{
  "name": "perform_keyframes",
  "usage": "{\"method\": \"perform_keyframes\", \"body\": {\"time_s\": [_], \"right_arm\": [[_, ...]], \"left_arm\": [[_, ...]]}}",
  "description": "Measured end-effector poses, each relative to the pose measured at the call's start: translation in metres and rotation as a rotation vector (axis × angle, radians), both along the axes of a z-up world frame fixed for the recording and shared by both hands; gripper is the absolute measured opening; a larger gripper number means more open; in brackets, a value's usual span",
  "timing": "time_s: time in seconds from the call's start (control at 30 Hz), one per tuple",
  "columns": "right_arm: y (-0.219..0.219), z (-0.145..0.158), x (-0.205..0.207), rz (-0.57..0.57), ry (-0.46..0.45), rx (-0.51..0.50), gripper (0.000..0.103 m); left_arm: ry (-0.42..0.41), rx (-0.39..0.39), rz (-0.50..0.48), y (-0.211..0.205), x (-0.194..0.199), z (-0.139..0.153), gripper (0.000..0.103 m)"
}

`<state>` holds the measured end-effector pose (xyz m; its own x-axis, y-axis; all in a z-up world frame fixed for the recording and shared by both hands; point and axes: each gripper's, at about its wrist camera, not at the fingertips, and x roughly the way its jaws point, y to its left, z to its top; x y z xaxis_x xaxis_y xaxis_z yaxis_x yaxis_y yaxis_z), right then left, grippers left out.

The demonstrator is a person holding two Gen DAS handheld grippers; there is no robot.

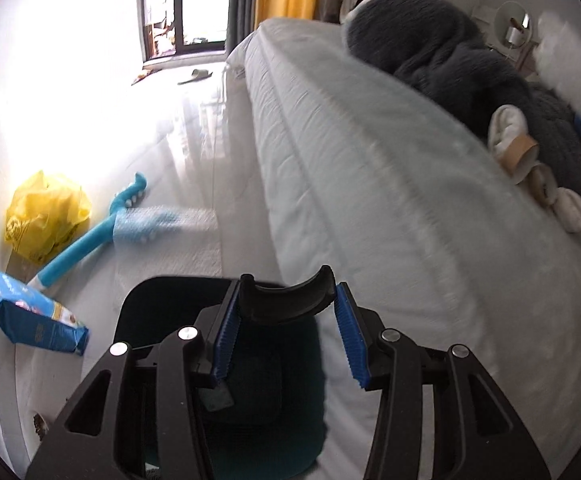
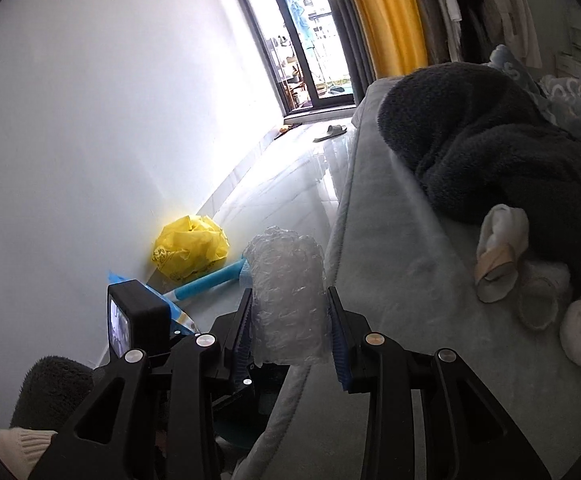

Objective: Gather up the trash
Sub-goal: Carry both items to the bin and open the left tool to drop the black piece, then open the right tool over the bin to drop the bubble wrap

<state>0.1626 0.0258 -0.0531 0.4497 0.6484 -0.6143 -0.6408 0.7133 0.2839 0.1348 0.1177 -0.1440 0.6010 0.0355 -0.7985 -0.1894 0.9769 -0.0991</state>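
Bubble wrap [image 2: 286,300], light, soft and springy, sits pinched across its middle in the right claw [image 2: 288,320] over the bed's edge [image 2: 370,264]; left claw [image 1: 286,332] clamps the black bin's rim [image 1: 286,296].

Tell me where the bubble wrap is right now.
In the right wrist view, the bubble wrap is clamped in the right tongs, over the bed edge.
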Motion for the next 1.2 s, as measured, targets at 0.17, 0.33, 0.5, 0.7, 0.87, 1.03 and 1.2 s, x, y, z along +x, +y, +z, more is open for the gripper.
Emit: {"method": "perform_keyframes", "body": {"time_s": [0.17,0.33,0.5,0.7,0.87,1.03,1.2], "right_arm": [[0.038,-0.006,-0.003,0.054,-0.004,-0.037,0.035],[0.065,-0.015,-0.005,0.095,0.007,-0.065,0.035],[0.088,-0.024,-0.006,0.133,0.019,-0.096,0.035],[0.109,-0.046,-0.002,0.16,0.06,-0.16,0.035],[0.12,-0.067,0.005,0.161,0.122,-0.188,0.035],[0.135,-0.09,0.01,0.164,0.167,-0.229,0.035],[0.148,-0.109,0.011,0.17,0.201,-0.266,0.035]], "left_arm": [[0.074,-0.025,0.05,0.033,-0.009,-0.027,0.049],[0.144,-0.046,0.097,0.062,-0.014,-0.049,0.05],[0.247,-0.066,0.122,0.082,-0.021,-0.076,0.05],[0.34,-0.121,0.132,0.1,-0.031,-0.101,0.054],[0.363,-0.127,0.13,0.112,-0.042,-0.104,0.072],[0.34,-0.136,0.134,0.124,-0.05,-0.094,0.081],[0.292,-0.12,0.121,0.134,-0.058,-0.079,0.086]]}}
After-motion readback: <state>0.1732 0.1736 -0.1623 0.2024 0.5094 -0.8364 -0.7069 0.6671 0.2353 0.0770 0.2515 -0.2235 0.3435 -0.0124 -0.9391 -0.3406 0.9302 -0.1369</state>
